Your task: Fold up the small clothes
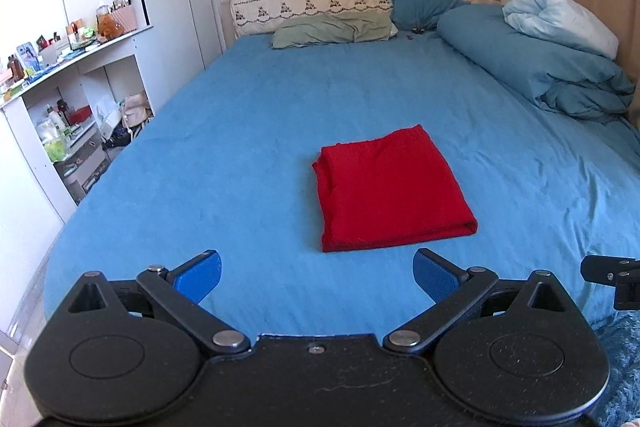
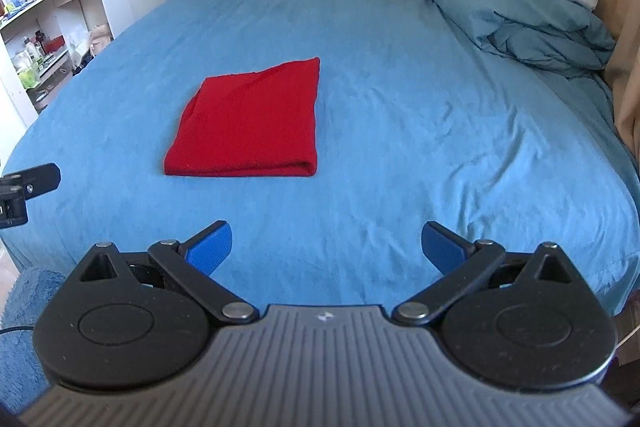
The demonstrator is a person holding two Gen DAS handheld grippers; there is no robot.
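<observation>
Risk: if you pinch only the top layer of the red folded garment (image 1: 390, 189), the stack can peel open; a low sweep could also drag it across the blue bed sheet (image 1: 248, 131) and skew its edges.
Garment: it lies flat on the sheet near the foot of the bed, looks already folded into a rectangle, rolled fold edge toward you.
Left gripper (image 1: 316, 277): your blue pads (image 1: 198, 277) are spread wide, holding nothing, just short of the garment's near edge.
Right gripper (image 2: 326, 247): also wide apart and empty, over bare sheet, garment ahead to its left.
Judgement: folding appears nearly or fully done.
</observation>
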